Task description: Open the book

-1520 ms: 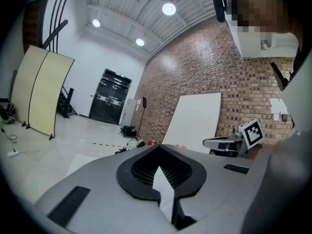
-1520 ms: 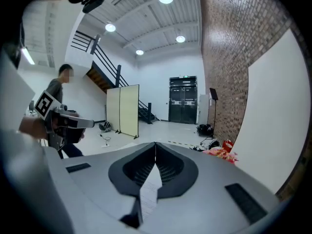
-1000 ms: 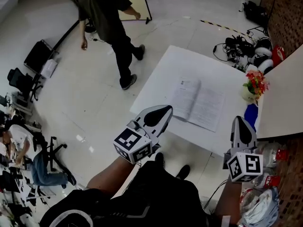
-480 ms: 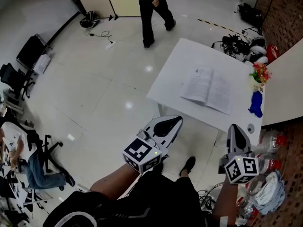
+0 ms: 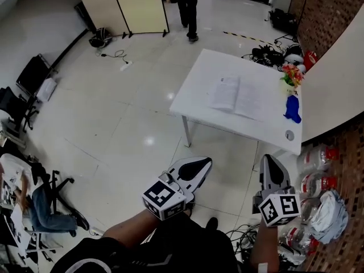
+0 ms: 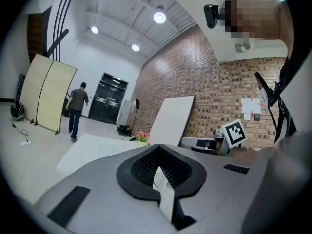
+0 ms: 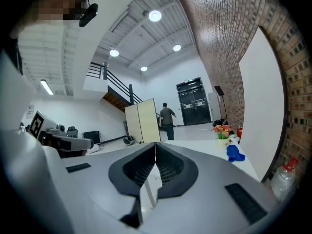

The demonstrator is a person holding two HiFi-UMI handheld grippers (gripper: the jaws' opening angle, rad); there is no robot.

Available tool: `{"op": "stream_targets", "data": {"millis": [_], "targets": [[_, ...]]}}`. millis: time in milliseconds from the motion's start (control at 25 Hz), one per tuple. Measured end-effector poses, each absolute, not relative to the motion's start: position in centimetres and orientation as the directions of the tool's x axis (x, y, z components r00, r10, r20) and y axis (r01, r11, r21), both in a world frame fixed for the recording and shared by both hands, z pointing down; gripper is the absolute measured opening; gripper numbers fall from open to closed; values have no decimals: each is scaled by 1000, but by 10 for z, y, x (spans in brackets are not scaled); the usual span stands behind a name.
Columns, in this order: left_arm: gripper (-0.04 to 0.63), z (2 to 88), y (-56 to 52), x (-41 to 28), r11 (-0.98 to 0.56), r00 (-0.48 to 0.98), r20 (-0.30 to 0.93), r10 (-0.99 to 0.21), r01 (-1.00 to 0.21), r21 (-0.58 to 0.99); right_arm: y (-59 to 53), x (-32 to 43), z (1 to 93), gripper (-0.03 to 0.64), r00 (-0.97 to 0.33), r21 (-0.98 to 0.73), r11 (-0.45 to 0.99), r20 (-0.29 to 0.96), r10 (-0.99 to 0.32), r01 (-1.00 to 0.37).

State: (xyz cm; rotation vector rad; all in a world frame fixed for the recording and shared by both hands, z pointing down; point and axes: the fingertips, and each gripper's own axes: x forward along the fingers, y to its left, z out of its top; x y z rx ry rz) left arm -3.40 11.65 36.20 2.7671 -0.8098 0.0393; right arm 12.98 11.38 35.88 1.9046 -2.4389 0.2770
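The book [image 5: 233, 95] lies open on the white table [image 5: 196, 92], pages up, near the table's middle. Both grippers hang well short of the table, over the floor, close to my body. In the head view my left gripper [image 5: 202, 164] points toward the table's near left leg, with its jaws together and nothing between them. My right gripper [image 5: 269, 161] points at the table's near right corner, also shut and empty. The left gripper view [image 6: 157, 147] and the right gripper view [image 7: 155, 144] each show the jaw tips meeting, with the table far beyond them.
A pot of flowers [image 5: 291, 73] and a blue cloth [image 5: 292, 110] sit at the table's right end, with a small round thing [image 5: 289, 135] by its near corner. A person [image 5: 186, 4] walks away beside a folding screen [image 5: 122, 7]. Bottles and bags [image 5: 318, 152] lie at the right.
The table and book now lie farther off and higher in the head view, as both grippers have drawn back from them. The walking person has gone toward the far doors. Both grippers stay shut.
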Motion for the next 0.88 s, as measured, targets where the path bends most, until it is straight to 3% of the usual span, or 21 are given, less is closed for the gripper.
{"op": "stream_targets", "data": {"millis": [360,600,880], "targets": [[-5,345,227,-33,-781,789,101,-606,-614,116,210,140,357,2,-307,-126,292,127,-943,-948],[-5,339,267,-96,-746,758,57,-650,-651,138,268,93,350,2,-253,-73,246,118,-960,-967],[-5,336,324,-161,-819,829,46,-558,-559,132,322,23,330,0,-211,-112,202,81,-974,-973]]}}
